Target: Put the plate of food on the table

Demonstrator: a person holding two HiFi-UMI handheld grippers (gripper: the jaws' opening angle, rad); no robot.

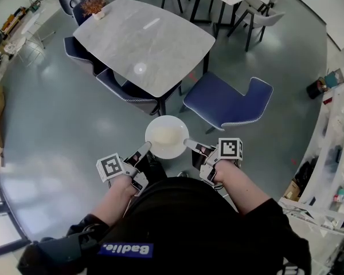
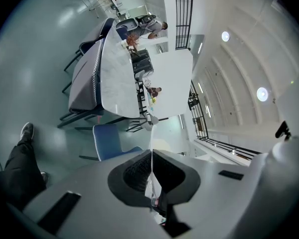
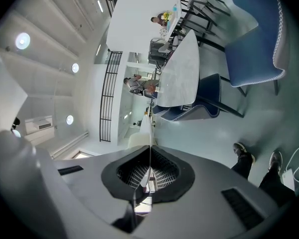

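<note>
I hold a white plate with a pale heap of food between both grippers, above the grey floor in front of me. My left gripper is shut on the plate's left rim and my right gripper on its right rim. Each gripper view shows the plate edge-on, as a thin white plate rim in the shut left gripper and a thin plate rim in the shut right gripper. The grey marble table stands just beyond the plate.
A blue chair stands pulled out to the table's right, beside the plate. More blue chairs are tucked under the table's near side. A small plant sits on the far corner. White shelving lines the right side.
</note>
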